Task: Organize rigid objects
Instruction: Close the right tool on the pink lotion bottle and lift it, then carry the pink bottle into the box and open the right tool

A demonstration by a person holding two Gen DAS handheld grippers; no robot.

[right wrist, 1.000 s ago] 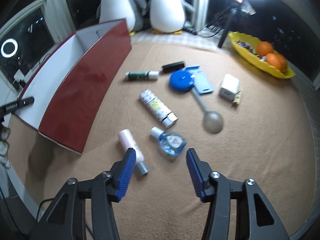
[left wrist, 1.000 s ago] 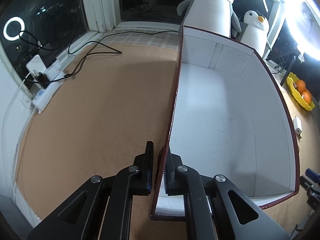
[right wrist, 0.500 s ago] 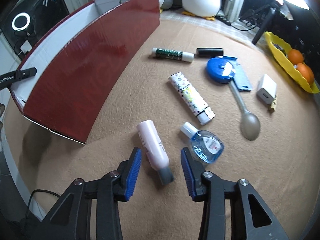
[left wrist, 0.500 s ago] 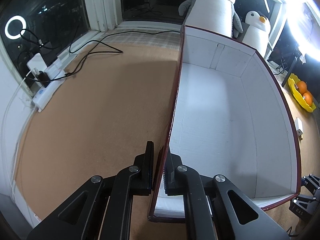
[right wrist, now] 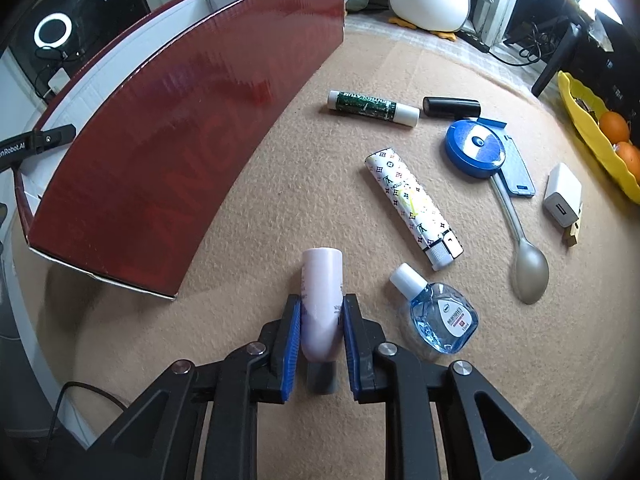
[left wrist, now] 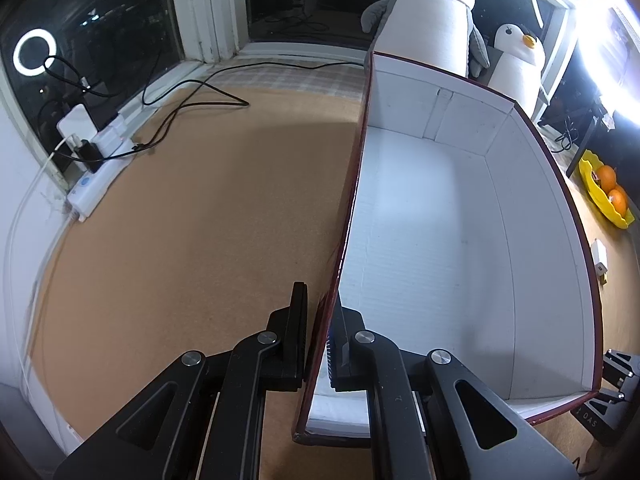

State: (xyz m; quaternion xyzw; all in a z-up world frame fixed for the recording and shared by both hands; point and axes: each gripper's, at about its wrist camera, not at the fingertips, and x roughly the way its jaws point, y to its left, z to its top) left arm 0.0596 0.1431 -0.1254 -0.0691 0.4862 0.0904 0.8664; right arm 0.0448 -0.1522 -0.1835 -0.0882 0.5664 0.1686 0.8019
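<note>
My left gripper (left wrist: 320,332) is clamped on the near left wall of the red box (left wrist: 576,216), one finger outside, one inside. Box fills the right half of the left wrist view, white inside, nothing in it that I can see. Brown mat (left wrist: 192,216) takes the left half, w/ a power strip (left wrist: 96,168) and black cables at upper left. Two penguin plushies (left wrist: 432,12) stand behind the box at top.

My right gripper (right wrist: 318,332) sits at bottom centre of the right wrist view, jaws closing, blue pads against both sides of the pink bottle (right wrist: 320,300). Bottle lies on the mat, grey cap toward the bottom edge, rounded end pointing up-frame.

Other items lie loose on the mat, right of the box's red outer wall (right wrist: 168,160):
- eye-drop bottle (right wrist: 440,316), just right of the pink one, lower centre-right
- patterned lighter (right wrist: 412,204), centre
- green lip balm (right wrist: 372,107) and black tube (right wrist: 452,107), upper centre
- blue tape measure (right wrist: 476,148) over a blue card (right wrist: 518,168)
- spoon (right wrist: 528,268), bowl end low right
- white charger (right wrist: 562,196), right side

Yellow fruit tray (right wrist: 580,136) w/ oranges at far right edge.
</note>
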